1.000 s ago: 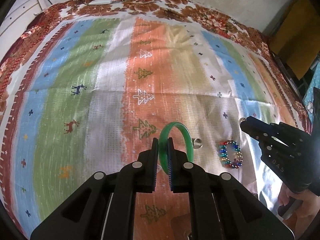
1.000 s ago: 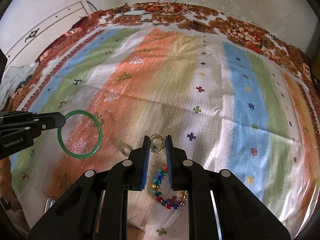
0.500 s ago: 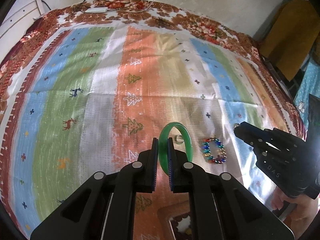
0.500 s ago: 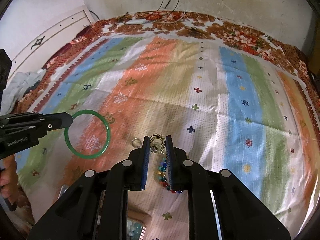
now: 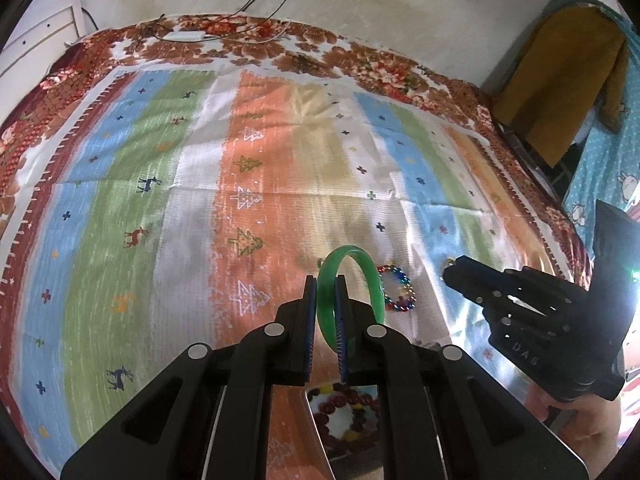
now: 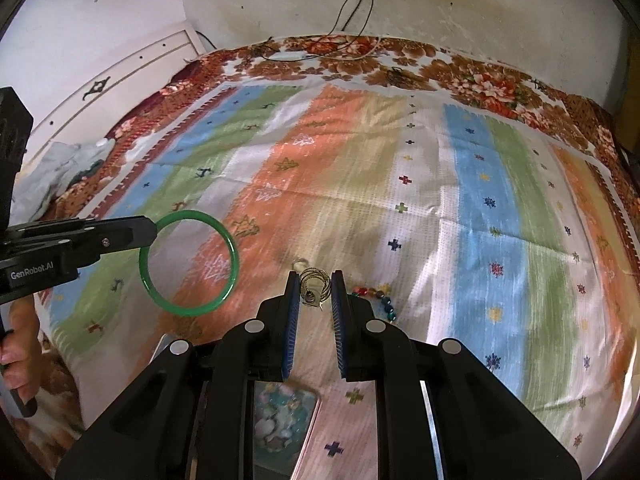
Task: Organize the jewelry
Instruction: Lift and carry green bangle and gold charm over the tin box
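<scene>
Left gripper, filling the lower middle of its own view, is clamped on a green bangle that stands upright between its blue pads, lifted clear of the striped cloth. Right gripper, low centre in the right wrist view, pinches a small coil of gold wire rings, though its pads sit wider than the coil and the contact is hard to confirm. Just below both grippers, at the bottom edge of each frame, a box already holds beaded pieces. Slightly farther up the frame, a multicoloured bead bracelet lies flat on the cloth, right of the bangle, and a small clear ring rests just above the gold coil. Beyond that, the cloth runs to a floral border and a pale wall. Risks, as a judgement: the smooth bangle is gripped on a narrow stretch of rim and could swivel or slip; the light coil could drop from a loose pinch.
</scene>
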Demonstrator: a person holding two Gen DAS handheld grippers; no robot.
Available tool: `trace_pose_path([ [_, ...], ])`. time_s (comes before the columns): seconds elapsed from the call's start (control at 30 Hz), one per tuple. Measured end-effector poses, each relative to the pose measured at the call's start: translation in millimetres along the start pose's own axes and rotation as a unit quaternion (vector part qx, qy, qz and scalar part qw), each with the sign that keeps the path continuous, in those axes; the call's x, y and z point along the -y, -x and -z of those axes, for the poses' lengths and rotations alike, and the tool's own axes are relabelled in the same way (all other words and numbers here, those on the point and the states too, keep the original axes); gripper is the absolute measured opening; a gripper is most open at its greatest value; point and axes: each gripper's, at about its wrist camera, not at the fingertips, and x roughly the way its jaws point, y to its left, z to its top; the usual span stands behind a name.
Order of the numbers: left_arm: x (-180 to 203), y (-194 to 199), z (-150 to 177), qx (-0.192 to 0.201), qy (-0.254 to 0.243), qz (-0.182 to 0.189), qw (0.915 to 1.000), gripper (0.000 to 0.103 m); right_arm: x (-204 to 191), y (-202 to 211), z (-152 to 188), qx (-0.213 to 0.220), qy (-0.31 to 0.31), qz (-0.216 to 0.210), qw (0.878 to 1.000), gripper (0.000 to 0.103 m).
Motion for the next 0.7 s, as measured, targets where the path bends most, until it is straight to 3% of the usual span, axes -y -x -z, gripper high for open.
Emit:
trace_pose_path([
  [0.7,21,22,47,-0.002,-0.024,0.023,0.9994,0.008,-15,34,37,0.006,0.007,-0.022,1.0,0.016],
])
